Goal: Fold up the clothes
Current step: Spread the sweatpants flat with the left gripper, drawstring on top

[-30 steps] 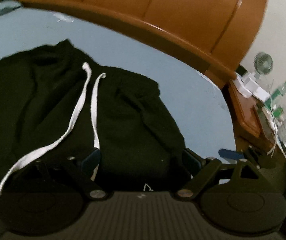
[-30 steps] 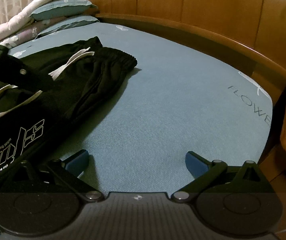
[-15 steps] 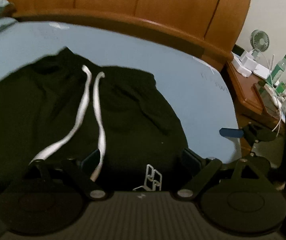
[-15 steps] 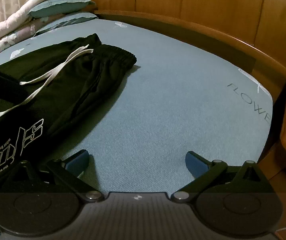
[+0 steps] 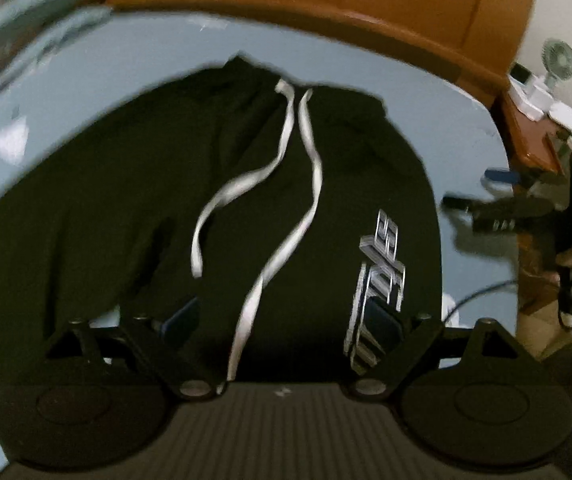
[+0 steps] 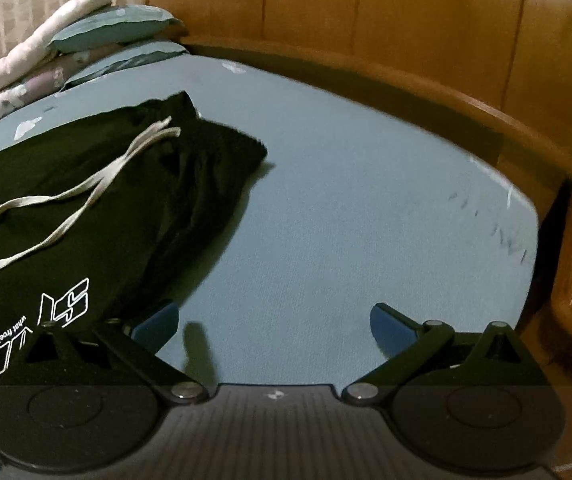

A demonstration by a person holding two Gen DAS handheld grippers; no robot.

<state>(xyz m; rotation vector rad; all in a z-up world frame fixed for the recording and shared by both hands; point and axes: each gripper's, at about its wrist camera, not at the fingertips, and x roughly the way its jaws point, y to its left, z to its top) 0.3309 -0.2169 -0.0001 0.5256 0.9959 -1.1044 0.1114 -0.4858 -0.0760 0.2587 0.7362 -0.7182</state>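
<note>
Black sweatpants point(image 5: 134, 200) lie spread on the blue bedsheet point(image 5: 466, 152), waistband toward the headboard. Two white drawstrings point(image 5: 310, 184) trail down the front, and a white logo point(image 5: 382, 276) is on the right leg. My left gripper point(image 5: 282, 320) hovers above the pants, open, with nothing between its blue pads. My right gripper point(image 6: 274, 326) is open over bare sheet point(image 6: 346, 220) just right of the pants point(image 6: 86, 232), its left pad close to the fabric edge. In the left wrist view the right gripper point(image 5: 482, 188) shows at the far right, held by a hand.
A wooden headboard point(image 6: 366, 40) curves along the far side of the bed. Pillows and a folded quilt point(image 6: 86, 40) are stacked at the far left. A wooden bedside table point(image 5: 534, 136) with a small fan point(image 5: 558, 60) stands to the right.
My left gripper has drawn back and risen from the pants, so the logo and more of the legs show. It has left the right wrist view. The right gripper has stayed put.
</note>
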